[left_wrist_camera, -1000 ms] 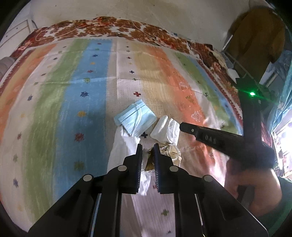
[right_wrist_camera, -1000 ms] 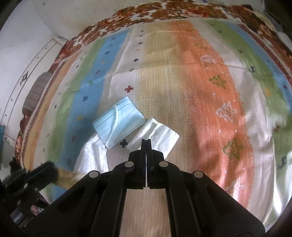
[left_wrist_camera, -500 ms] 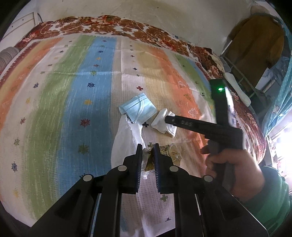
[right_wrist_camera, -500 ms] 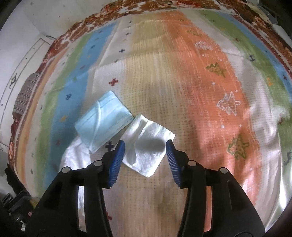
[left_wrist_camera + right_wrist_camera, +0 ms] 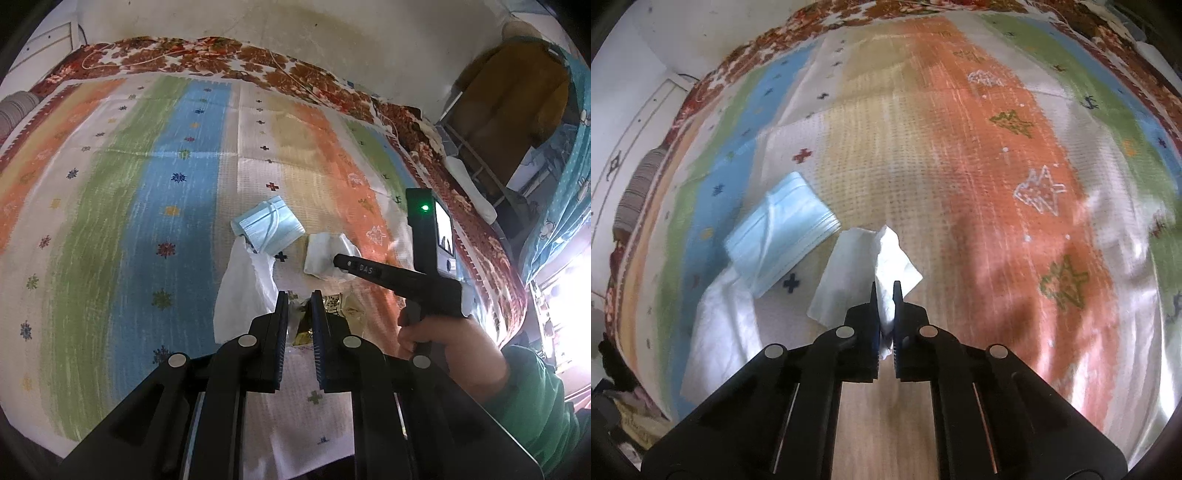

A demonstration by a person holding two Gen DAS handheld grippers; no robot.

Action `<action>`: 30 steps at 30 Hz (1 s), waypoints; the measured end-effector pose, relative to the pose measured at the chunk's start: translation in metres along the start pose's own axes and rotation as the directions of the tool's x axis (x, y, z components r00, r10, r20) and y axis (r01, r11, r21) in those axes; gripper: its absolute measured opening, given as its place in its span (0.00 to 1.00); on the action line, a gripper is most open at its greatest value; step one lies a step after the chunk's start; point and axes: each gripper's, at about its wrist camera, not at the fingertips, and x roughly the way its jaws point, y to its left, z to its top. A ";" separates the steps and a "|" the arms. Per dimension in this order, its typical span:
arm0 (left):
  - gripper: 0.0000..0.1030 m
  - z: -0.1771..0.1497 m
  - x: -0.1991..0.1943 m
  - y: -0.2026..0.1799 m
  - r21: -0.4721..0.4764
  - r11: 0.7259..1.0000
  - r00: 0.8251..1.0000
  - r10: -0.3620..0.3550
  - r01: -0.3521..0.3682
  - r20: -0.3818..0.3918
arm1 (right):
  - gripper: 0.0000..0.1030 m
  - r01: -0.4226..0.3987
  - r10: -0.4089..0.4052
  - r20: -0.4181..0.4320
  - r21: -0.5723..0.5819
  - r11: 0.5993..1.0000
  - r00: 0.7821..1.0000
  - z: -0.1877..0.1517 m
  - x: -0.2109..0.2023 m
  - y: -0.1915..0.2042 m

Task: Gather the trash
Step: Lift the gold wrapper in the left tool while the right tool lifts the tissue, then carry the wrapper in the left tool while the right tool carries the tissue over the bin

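Note:
My right gripper [image 5: 885, 291] is shut on a white folded tissue [image 5: 864, 266] that lies on the striped bedspread; the pinched edge stands up between the jaws. The tissue also shows in the left wrist view [image 5: 323, 253], under the right gripper [image 5: 338, 260]. My left gripper [image 5: 299, 302] is shut on a crumpled gold and clear wrapper [image 5: 332, 306]. A light blue face mask [image 5: 267, 229] [image 5: 783, 236] lies just left of the tissue. A white plastic bag [image 5: 243, 291] [image 5: 720, 332] lies flat below the mask.
The striped bedspread [image 5: 147, 184] covers the bed, with a floral sheet border [image 5: 221, 59] at the far edge by the wall. A brown garment [image 5: 517, 103] hangs at the far right. The bed's right edge drops off near a bright window.
My right gripper opened, came down over the white tissue and shut on it, lifting its edge. My left gripper kept hold of the wrapper and drew back a little.

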 end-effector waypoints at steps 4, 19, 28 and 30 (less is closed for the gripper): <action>0.11 -0.007 -0.018 -0.009 0.003 1.000 1.000 0.007 -0.007 0.019 | 0.04 -0.016 0.017 0.028 -0.027 1.000 0.999 -0.012 -0.027 0.003; 0.11 -0.050 -0.085 -0.025 -0.042 0.999 0.998 0.018 -0.015 0.065 | 0.04 -0.053 0.076 0.136 -0.168 0.984 0.988 -0.089 -0.133 0.028; 0.11 -0.080 -0.113 -0.041 -0.045 0.999 0.997 0.015 -0.012 0.079 | 0.04 -0.069 0.103 0.182 -0.180 0.981 0.978 -0.135 -0.179 0.021; 0.11 -0.087 -0.118 -0.046 -0.040 0.999 0.997 0.016 -0.012 0.080 | 0.04 -0.070 0.106 0.192 -0.189 0.980 0.976 -0.147 -0.189 0.020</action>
